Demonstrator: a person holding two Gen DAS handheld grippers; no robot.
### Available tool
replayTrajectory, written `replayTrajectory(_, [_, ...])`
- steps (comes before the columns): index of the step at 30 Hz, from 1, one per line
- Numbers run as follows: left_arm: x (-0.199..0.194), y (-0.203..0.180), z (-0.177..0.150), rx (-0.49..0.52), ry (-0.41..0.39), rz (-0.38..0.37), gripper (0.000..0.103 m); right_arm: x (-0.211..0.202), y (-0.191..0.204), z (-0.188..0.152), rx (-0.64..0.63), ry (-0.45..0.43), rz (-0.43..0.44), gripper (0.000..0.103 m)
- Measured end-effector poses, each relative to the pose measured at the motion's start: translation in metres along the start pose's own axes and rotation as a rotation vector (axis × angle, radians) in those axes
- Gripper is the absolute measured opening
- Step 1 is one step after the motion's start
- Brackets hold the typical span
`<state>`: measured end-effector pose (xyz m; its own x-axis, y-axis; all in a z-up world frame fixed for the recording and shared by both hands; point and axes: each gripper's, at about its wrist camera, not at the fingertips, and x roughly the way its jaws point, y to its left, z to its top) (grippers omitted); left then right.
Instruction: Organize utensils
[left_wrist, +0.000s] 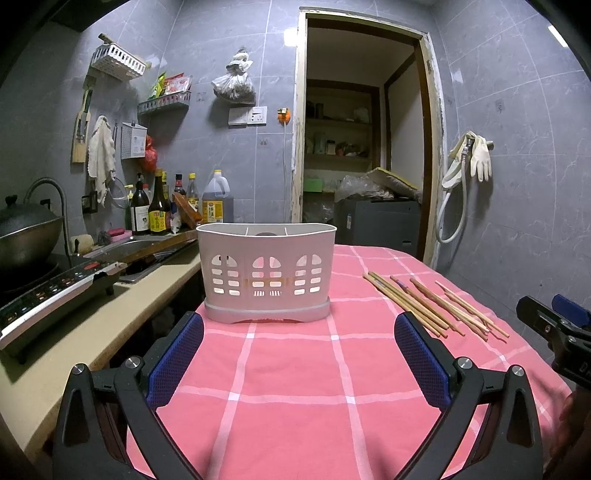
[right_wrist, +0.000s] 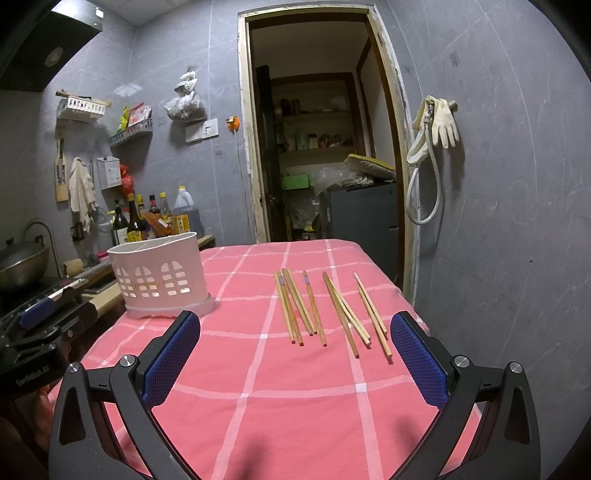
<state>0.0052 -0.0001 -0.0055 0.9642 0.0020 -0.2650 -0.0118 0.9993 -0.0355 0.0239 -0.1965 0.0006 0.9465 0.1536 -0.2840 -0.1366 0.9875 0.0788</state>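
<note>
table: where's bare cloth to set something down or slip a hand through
Free: the wide patch of cloth in front of both tools, and the strip between the caddy and the chopsticks. The far end behind the chopsticks is bare too. Crowded: the right side, where the chopsticks lie spread nearly to the edge.

A table covered by a pink tablecloth (right_wrist: 258, 387) with a grid of thin white and pale pink lines. Near its left edge stands a white plastic utensil holder (left_wrist: 266, 271) on a pale grey base, its wall pierced with arched and square cut-outs. Toward the right edge lie light tan wooden chopsticks (right_wrist: 325, 310), a few banded in purple. Both grippers show black frames and blue textured pads (left_wrist: 177, 363). The walls (right_wrist: 517, 221) are grey marbled tile
</note>
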Motion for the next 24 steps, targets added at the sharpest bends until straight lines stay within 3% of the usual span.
replayTrajectory(24, [0.0028,0.0006,-0.0024,-0.002,0.003,-0.002,0.101,-0.0002,0.0,0.0008,0.0,0.004,0.002,0.103])
